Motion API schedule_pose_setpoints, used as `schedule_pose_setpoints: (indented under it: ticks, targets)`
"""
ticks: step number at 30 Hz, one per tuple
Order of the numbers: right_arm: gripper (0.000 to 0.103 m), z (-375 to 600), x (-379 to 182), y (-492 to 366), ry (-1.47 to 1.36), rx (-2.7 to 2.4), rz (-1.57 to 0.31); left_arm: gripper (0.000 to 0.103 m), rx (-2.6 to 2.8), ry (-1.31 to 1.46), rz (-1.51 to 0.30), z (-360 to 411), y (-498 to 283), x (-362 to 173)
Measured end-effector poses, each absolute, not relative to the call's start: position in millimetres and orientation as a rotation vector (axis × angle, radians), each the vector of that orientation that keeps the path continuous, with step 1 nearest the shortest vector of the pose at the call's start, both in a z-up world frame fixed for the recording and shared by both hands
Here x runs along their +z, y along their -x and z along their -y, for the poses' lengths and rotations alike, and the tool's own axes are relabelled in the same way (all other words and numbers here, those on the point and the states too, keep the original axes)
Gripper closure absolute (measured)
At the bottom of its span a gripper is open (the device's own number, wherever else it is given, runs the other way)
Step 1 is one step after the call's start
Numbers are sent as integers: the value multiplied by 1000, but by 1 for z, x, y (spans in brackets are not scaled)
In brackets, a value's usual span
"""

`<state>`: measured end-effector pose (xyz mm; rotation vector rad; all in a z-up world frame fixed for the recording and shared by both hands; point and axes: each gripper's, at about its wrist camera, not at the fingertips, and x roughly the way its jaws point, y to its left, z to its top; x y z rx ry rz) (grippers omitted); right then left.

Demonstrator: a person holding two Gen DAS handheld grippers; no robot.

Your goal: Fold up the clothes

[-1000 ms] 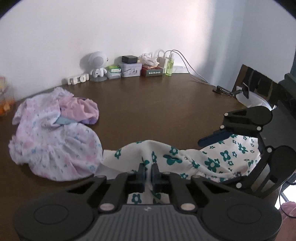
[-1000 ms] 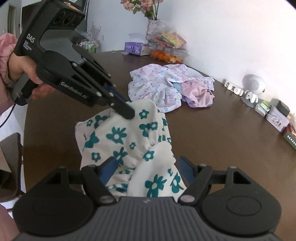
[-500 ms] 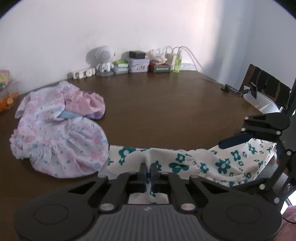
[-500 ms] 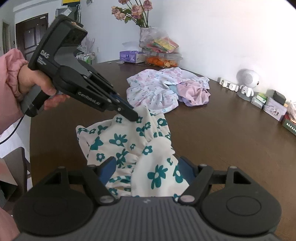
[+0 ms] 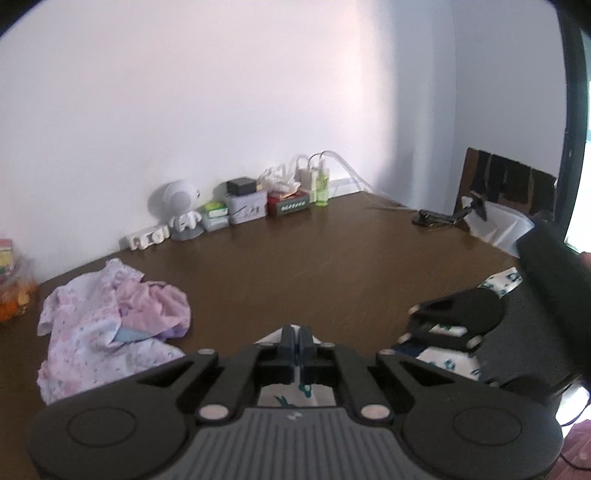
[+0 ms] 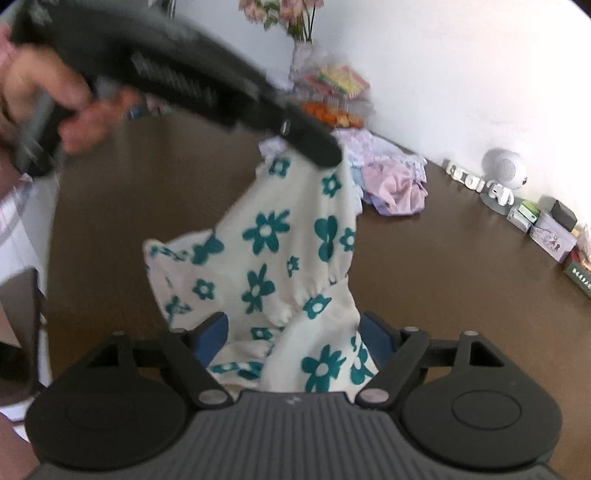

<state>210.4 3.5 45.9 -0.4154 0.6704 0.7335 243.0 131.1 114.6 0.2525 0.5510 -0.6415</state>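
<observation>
Clamped together on a corner of the white garment (image 6: 280, 251), the left gripper (image 6: 325, 157) holds the cloth up so it hangs in a slack drape across the middle of the right wrist view. Its fabric is cream-white with teal flowers, gathered along an elastic seam low in the frame, and it spills down between the blue pads of the right gripper (image 6: 293, 332), whose jaws stand wide apart — whether the pads press the cloth cannot be told. In the left wrist view only a small white tip shows above the shut fingertips at lower centre, with more flowered cloth at the lower right by the blurred right gripper. A hand (image 6: 70, 107) grips the left tool's handle at the upper left, blurred.

Beyond the garment, a crumpled pile of pink and lilac clothes (image 5: 110, 328) lies on the brown table (image 5: 314, 273), at the left of the left wrist view. Along the white wall at the far edge stand a small white robot figure (image 5: 181, 214), some boxes (image 5: 245, 206) and a green bottle (image 5: 321, 190). Flowers in a vase (image 6: 295, 22) sit at the top of the right wrist view, above bagged snacks (image 6: 332, 92).
</observation>
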Motion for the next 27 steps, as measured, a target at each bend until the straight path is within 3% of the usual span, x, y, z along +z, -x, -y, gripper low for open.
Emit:
schedule_pose_setpoints:
  ticks: [1, 4, 6, 12, 15, 16, 17, 19, 22, 24, 25, 27]
  targets:
    - [31, -7, 44, -214, 427, 722, -685, 102, -646, -252, -544, -129, -241, 117]
    - [84, -15, 40, -224, 442, 692, -722, 102, -660, -260, -526, -125, -235, 124]
    - [94, -14, 42, -226, 426, 675, -725, 102, -654, -274, -532, -126, -233, 126]
    - [95, 0, 58, -227, 338, 617, -636, 98, -592, -202, -594, -153, -237, 108]
    - [95, 0, 63, -218, 364, 584, -557, 73, -570, -156, -634, -168, -239, 93]
    - [96, -1, 62, -214, 376, 581, -539, 61, -564, -160, -645, -170, -240, 87]
    - [95, -2, 62, -210, 388, 577, -521, 55, -558, -164, -656, -171, -241, 82]
    - [95, -4, 61, -204, 399, 574, -498, 53, -558, -151, -687, -172, -247, 72]
    - [95, -6, 58, -199, 405, 570, -477, 54, -569, -146, -729, -169, -256, 56]
    - [95, -5, 57, -199, 400, 573, -481, 72, -558, -182, -743, -163, -260, 46]
    - [95, -4, 55, -200, 395, 578, -492, 93, -552, -190, -742, -161, -262, 44]
    - [94, -2, 51, -202, 385, 586, -513, 96, -561, -160, -709, -163, -262, 45]
